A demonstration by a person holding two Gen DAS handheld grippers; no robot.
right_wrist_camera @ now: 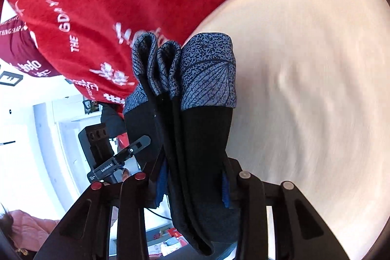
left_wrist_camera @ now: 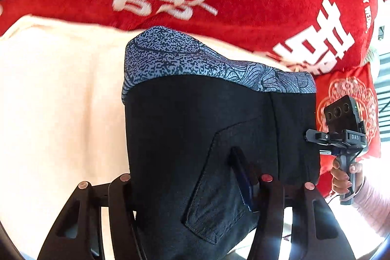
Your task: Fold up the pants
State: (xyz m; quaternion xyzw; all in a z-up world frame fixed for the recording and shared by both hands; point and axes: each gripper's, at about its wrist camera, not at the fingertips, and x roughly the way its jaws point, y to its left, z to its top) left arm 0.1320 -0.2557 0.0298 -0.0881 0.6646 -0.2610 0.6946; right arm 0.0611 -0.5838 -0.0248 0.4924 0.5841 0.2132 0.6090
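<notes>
Both grippers hold the dark pants [left_wrist_camera: 195, 138] aloft over the cream bedsheet [left_wrist_camera: 61, 101], red blanket [left_wrist_camera: 243, 4] beyond. The left gripper [left_wrist_camera: 195, 184] pinches near a back pocket; the right gripper [right_wrist_camera: 192, 179] apparently clamps the bunched layers, likely to hang them straight before laying down the fold.

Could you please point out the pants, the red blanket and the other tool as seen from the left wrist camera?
pants [left_wrist_camera: 185, 128]: left wrist view, on the black fabric below the patterned cuff.
red blanket [left_wrist_camera: 280, 4]: left wrist view, on plain red pile.
right tool [left_wrist_camera: 341, 135]: left wrist view, on its black body.
</notes>
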